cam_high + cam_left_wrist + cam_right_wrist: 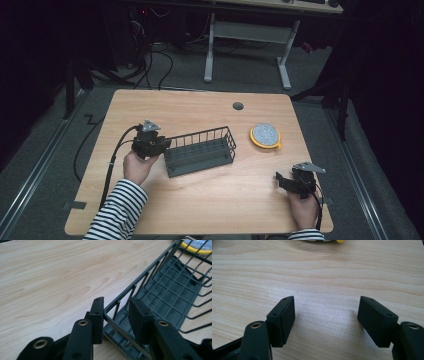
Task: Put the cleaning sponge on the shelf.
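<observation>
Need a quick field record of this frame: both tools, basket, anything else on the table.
left tool: open, jaws straddling the wire rim at the basket's near-left corner, not closed on it
right tool: open, nothing between jaws, over bare table near the front right
wire basket: dark grey, mid-table, nothing visible inside
round pad: grey with yellow rim, right of basket, apart from it
table: light wood, cable hole near far edge

The table (pixel 200 200) is pale wood with wavy grain. On it, the wire basket (pixel 200 150) is dark grey. Right of the basket, the round disc (pixel 265 135) is speckled grey, perhaps glittery, rimmed yellow. The sleeve (pixel 117 210) is black-and-white striped.
</observation>
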A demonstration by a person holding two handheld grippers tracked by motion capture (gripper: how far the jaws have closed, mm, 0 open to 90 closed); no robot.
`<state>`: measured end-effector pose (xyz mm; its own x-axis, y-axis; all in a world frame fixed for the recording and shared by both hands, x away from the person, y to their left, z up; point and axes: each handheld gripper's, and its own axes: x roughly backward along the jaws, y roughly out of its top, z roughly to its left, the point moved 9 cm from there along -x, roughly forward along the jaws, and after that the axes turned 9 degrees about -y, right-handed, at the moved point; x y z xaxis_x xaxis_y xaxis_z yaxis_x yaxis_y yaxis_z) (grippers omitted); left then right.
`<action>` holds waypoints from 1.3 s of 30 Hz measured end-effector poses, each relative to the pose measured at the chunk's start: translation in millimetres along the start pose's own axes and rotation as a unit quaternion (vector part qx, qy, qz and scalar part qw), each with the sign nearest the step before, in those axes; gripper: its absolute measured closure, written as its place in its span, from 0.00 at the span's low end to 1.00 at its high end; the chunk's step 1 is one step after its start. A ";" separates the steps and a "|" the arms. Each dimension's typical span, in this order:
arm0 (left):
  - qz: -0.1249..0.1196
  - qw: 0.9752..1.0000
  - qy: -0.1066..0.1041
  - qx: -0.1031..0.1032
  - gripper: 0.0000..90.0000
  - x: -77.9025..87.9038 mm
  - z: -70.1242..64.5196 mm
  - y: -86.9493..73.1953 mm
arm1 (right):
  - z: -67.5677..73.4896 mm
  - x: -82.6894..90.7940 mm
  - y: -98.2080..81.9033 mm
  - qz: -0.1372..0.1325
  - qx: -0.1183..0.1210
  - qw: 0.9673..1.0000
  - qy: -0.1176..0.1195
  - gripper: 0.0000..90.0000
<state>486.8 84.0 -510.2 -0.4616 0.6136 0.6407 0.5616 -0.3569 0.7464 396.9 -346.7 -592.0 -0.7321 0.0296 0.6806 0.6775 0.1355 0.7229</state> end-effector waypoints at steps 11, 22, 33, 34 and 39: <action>-0.002 1.000 -0.023 -0.009 0.72 -5.7 -25.6 -0.6 | 0.0 0.0 0.0 0.000 0.001 1.000 -0.001 0.34; -0.009 0.999 -0.029 -0.010 0.72 -8.5 -32.4 -0.1 | 0.0 0.0 0.0 0.000 0.001 1.000 -0.001 0.34; -0.024 0.999 -0.043 -0.002 0.45 -0.6 -32.9 2.9 | -0.3 -0.1 0.0 0.000 0.002 1.000 -0.001 0.34; -0.029 0.999 -0.043 -0.001 0.43 2.8 -32.5 3.8 | -0.2 0.0 0.0 0.000 0.001 1.000 -0.001 0.34; -0.047 0.998 -0.040 0.003 0.41 19.6 -27.4 5.9 | -0.2 0.0 0.0 0.000 0.001 1.000 -0.001 0.34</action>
<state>462.3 74.5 -488.3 -0.4560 0.6989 0.5510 0.5224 -0.2911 0.8015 397.0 -346.9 -592.0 -0.7321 0.0315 0.6804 0.6774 0.1382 0.7225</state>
